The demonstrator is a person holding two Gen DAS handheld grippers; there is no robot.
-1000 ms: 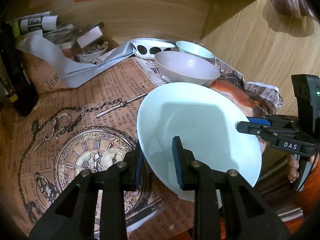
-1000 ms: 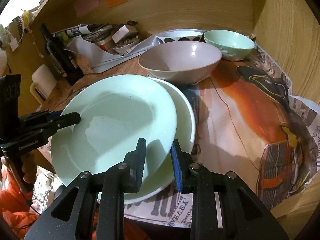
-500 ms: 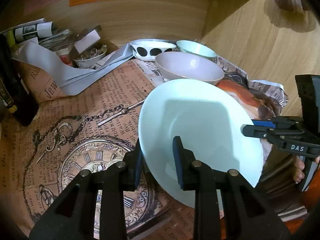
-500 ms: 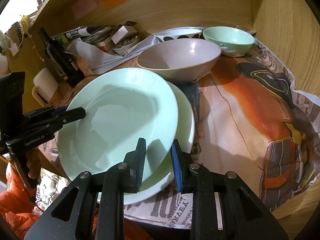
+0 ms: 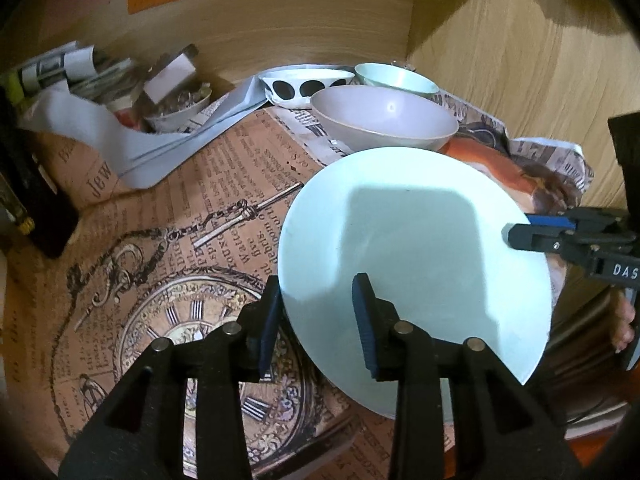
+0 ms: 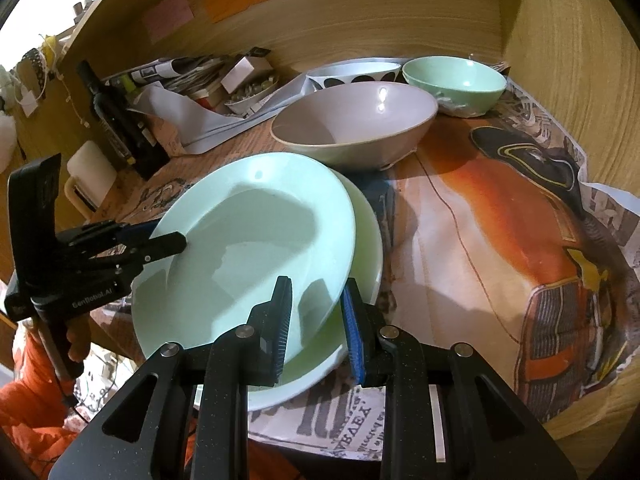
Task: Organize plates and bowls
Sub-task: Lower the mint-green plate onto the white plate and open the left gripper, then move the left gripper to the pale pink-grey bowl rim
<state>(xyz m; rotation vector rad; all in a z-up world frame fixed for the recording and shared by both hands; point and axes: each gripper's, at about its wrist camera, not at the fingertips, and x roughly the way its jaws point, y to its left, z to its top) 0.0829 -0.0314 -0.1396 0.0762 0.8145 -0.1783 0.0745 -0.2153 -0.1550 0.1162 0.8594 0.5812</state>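
Observation:
A pale green plate (image 5: 416, 264) (image 6: 248, 252) is held tilted between both grippers. My left gripper (image 5: 316, 320) is shut on its left rim; it also shows in the right wrist view (image 6: 160, 244). My right gripper (image 6: 314, 320) is shut on the opposite rim; it also shows in the left wrist view (image 5: 520, 232). A second pale plate (image 6: 360, 264) lies under it on the table. Behind stand a large grey-pink bowl (image 6: 356, 124) (image 5: 384, 120), a small green bowl (image 6: 456, 80) (image 5: 396, 78) and a white bowl with black spots (image 5: 304, 84) (image 6: 352, 72).
The table is covered with printed newspaper (image 5: 160, 264) (image 6: 500, 240). At the back left lie grey paper (image 5: 132, 148), rolled papers, a small dish of bits (image 5: 180, 104) and a dark bottle (image 6: 120, 120). Wooden walls (image 6: 560, 40) close the back and right.
The green plate has risen and tilted a little more, held at both rims. Both grippers moved slightly with it. The bowls have not moved.

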